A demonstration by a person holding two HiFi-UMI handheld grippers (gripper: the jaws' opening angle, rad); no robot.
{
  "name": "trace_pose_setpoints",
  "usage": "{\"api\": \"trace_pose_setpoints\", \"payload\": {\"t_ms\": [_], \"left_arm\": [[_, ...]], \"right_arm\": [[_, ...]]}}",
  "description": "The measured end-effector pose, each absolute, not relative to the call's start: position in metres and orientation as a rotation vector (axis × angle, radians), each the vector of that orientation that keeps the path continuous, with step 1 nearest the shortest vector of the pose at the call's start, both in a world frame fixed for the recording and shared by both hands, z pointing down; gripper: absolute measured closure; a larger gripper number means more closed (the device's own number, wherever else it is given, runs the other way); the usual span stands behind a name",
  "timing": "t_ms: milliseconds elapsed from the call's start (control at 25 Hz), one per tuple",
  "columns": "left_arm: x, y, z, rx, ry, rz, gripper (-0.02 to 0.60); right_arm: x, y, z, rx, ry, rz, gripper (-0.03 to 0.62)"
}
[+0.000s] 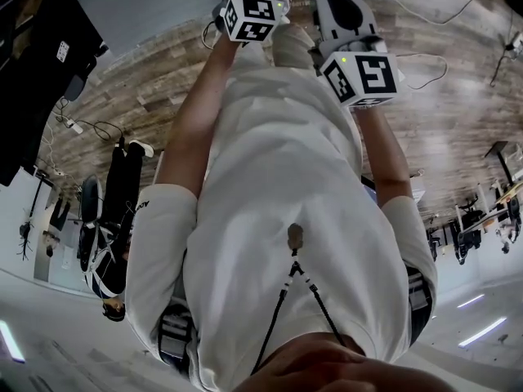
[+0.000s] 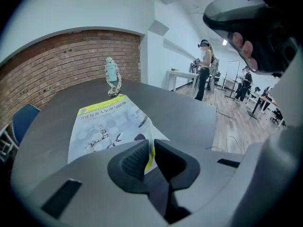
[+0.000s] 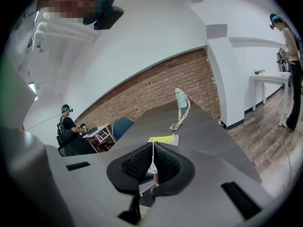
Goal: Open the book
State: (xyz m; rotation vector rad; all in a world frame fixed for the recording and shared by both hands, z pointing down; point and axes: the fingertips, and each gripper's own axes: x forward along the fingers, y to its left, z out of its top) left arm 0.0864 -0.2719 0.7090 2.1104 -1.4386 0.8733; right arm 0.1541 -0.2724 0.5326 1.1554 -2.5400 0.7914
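While on table (image 2: 184, 112), book (image 2: 102, 126) edge tight in left hand-held gripper (image 2: 151, 150) and right hand-held gripper (image 3: 152, 159).

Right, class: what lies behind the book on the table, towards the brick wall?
A teal bottle-like item with a patterned cord stands behind the book. The book's near edge is covered by the left gripper.

A dark grey table (image 2: 189, 112) carries a book (image 2: 102, 126) and, beyond it, a small teal object (image 2: 111, 72) on a patterned cord (image 3: 180, 119).
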Motion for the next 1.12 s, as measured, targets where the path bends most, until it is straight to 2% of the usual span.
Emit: {"api": "trace_pose_setpoints", "payload": {"t_ms": [200,1120], "left_arm": [[0.081,-0.271,0.704,2.159,-1.402,0.886,0.549],[0.030,-0.257,0.686,2.236,-1.294,0.807,0.551]], "right_arm": [[0.149,-0.270,0.531,1.200,-2.516,0.805,0.557],[0.082,-0.243,0.526,1.288,-2.479,0.815,0.557]]}}
